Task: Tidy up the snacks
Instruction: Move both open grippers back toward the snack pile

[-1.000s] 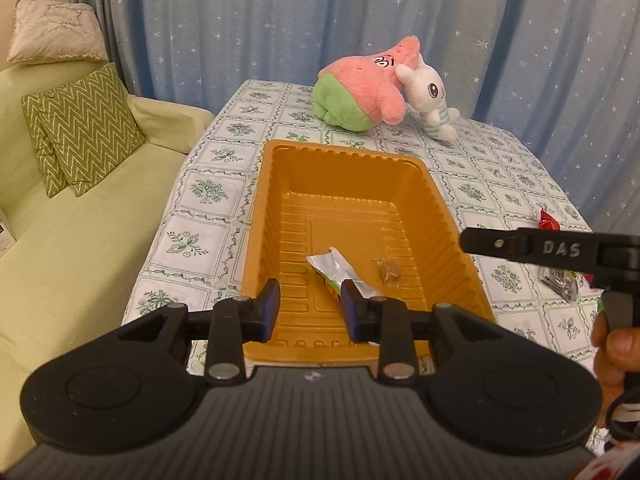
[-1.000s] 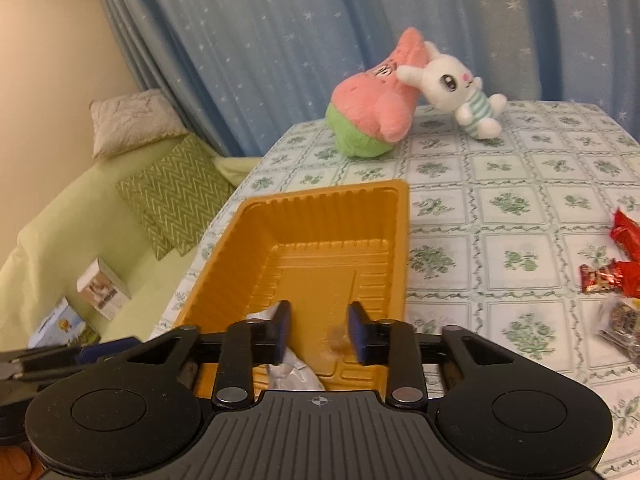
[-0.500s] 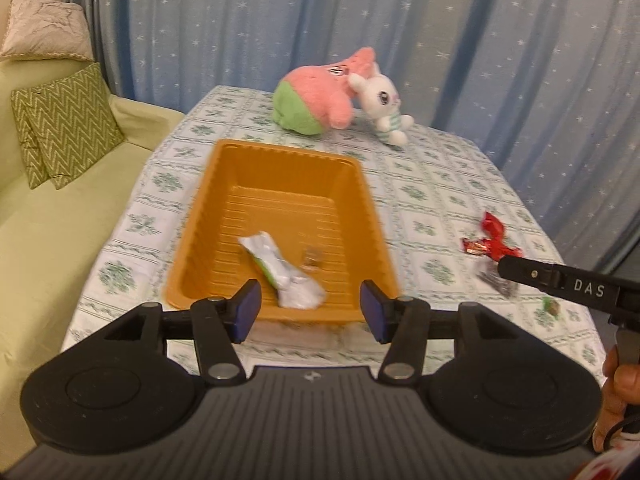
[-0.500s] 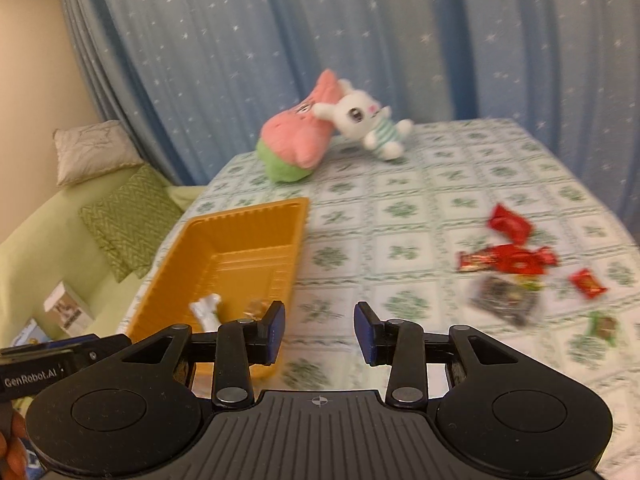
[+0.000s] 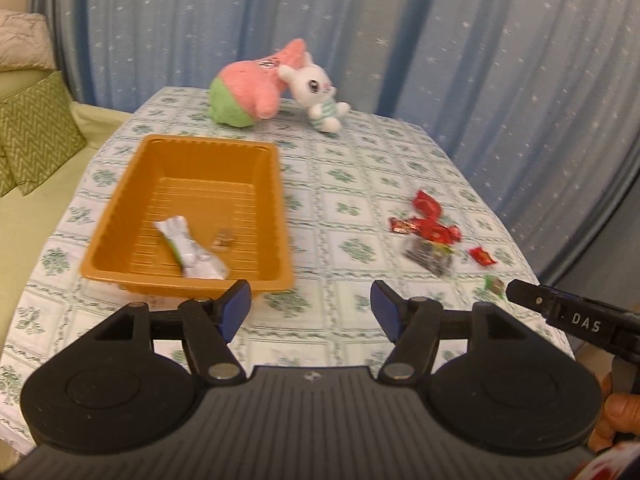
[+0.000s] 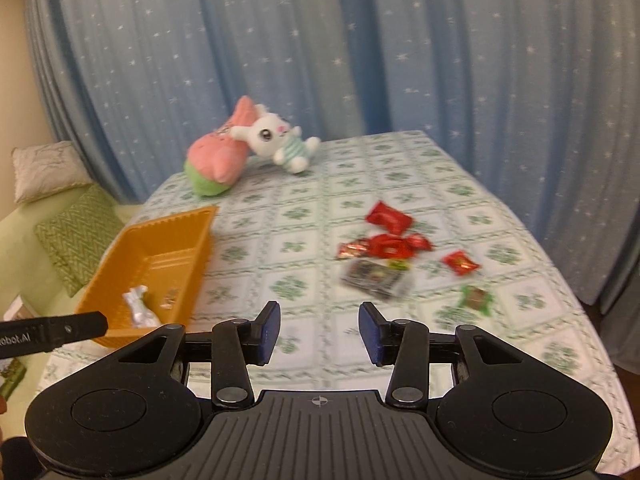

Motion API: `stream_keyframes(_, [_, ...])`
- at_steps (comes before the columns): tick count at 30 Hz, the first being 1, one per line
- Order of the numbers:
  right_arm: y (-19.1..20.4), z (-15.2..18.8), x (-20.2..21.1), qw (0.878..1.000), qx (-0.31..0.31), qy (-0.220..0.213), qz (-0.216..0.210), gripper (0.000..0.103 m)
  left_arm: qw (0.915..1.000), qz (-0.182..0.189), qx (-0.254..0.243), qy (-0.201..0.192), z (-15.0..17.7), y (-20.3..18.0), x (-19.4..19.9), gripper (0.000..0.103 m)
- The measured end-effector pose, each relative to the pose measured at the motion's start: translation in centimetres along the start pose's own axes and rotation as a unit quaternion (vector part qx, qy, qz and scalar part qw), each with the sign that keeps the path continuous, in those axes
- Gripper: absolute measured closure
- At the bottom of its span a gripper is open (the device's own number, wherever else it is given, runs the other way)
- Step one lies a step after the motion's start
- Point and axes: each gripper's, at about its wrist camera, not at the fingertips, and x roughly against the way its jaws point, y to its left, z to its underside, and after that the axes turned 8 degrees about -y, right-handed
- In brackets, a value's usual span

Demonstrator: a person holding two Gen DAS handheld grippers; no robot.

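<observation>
Bench (image 5: 344, 216) under a white cloth with green floral squares. On it: ribbed orange plastic tray (image 5: 276, 216) at left, pink-and-green plush (image 5: 248, 92) and white rabbit plush (image 5: 320, 96) at the far edge, loose red-wrapped snacks (image 6: 390, 236) at right.

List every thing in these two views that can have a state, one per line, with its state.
Left gripper: open, jaws just opening, empty.
Right gripper: open, jaws just opening, empty.
Orange tray: upright, holding two snacks.
Silver wrapper: lying in the tray.
Small brown snack: lying in the tray.
Red snack packets: loose on the tablecloth.
Clear packet: flat on the tablecloth.
</observation>
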Motion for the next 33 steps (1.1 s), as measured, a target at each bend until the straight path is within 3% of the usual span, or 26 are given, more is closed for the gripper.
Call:
stream_keyframes(17, [-6.8,0.8,1.6,0.997,-0.046,-0.011,0.061,0.057,0.9986,0.031,-0.040,0.018,1.5,-5.3,-1.6,0.032])
stream_keyframes(33, [-11.7,1.7,-2.6,0.992,-0.055,-0.013,0.117,0.057,0.9973,0.034,-0.054,0.037,1.8,-7.6,-7.2,0.027])
